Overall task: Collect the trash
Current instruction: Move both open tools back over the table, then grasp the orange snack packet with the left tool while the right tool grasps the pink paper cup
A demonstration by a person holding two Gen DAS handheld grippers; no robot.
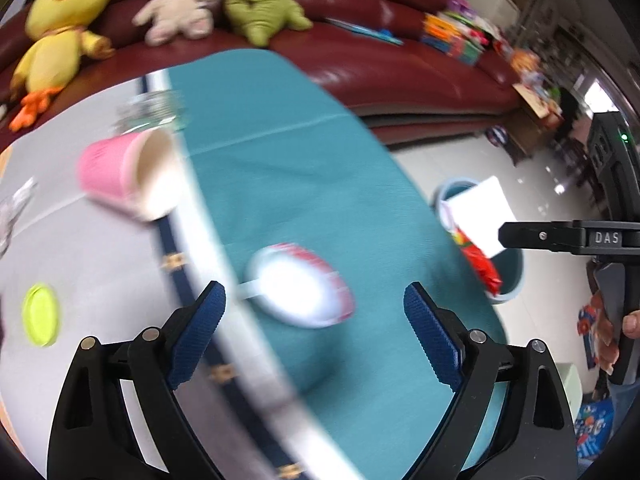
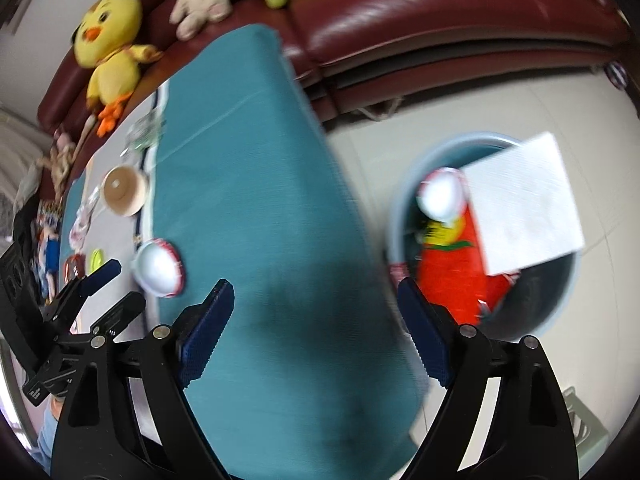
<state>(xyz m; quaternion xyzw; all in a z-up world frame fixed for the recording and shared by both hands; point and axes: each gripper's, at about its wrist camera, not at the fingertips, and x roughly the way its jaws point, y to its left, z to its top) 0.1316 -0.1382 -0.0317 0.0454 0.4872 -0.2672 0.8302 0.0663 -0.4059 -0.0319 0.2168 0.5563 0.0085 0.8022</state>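
trash run: bin and table stock

- left gripper (image 1: 316, 312): fingers spread wide, nothing gripped. a red-rimmed paper cup (image 1: 302, 284) shows just ahead of the gap btwn the fingers, mouth toward the camera, white inside, blurred; can't tell whether it rests on the teal tablecloth (image 1: 280, 140) or is in the air.
- beyond left finger: pink paper cup (image 1: 128, 176) on its side on the white table part, inside looks empty; clear crumpled plastic (image 1: 154, 110) past it; lime round lid (image 1: 40, 314) to the outer side.
- right gripper (image 2: 316, 316): fingers released wide, nothing held; teal cloth btwn them.
- ahead of right finger, on floor: light blue bin (image 2: 560, 292). contents: red snack bag (image 2: 452, 276), another red-rimmed cup (image 2: 440, 196), mouth up; white flat sheet (image 2: 524, 204) leans over the rim.
- sofa (image 2: 440, 12) behind w/ plush toys (image 2: 112, 48).
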